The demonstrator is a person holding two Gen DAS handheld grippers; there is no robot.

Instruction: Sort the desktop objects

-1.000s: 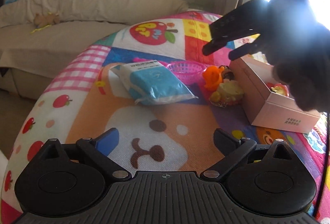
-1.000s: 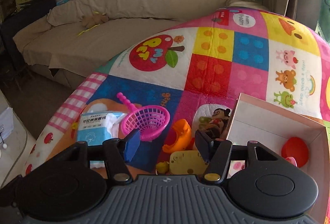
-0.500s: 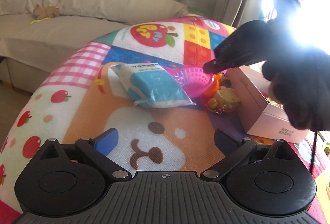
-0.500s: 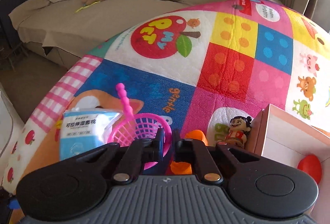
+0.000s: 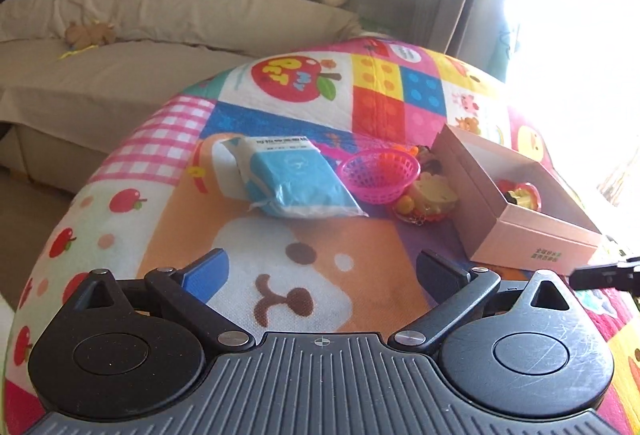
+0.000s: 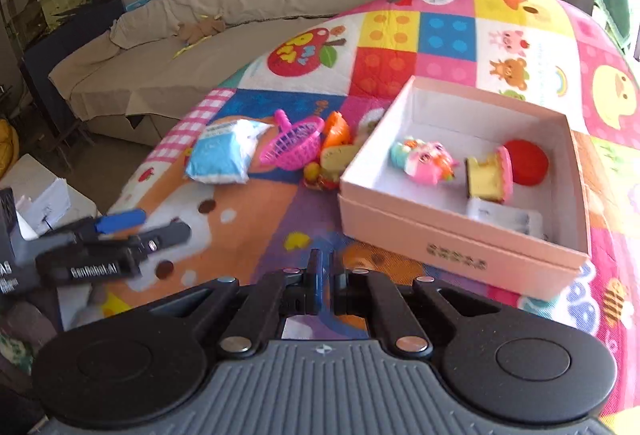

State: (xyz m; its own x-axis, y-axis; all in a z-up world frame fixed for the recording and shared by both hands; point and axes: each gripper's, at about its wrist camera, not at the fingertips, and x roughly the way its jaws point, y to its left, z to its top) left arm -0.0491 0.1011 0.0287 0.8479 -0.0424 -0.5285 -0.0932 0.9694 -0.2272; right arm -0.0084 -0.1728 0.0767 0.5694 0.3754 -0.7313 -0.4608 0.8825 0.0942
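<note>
My right gripper [image 6: 324,269] is shut with nothing between its fingers, low over the mat in front of the pink box [image 6: 460,239]. The box holds a pink toy [image 6: 424,163], a yellow-and-pink cake piece [image 6: 492,175], a red disc [image 6: 526,163] and a white item [image 6: 504,215]. Left of the box lie a blue tissue pack [image 6: 222,155], a pink basket [image 6: 296,143], an orange toy [image 6: 336,127] and a yellow toy [image 6: 334,157]. My left gripper [image 5: 324,269] stands open and empty, well short of the tissue pack [image 5: 292,179] and basket [image 5: 380,175].
The colourful play mat [image 5: 280,255] covers the surface and drops off at its left edge. A beige sofa [image 5: 140,35] with plush toys runs along the back. A white table with papers [image 6: 44,195] stands at the left. Bright window glare fills the right.
The right gripper shut its jaws on nothing near the basket, then drew back from over the toys to the near side of the box. The left gripper stayed put, open.
</note>
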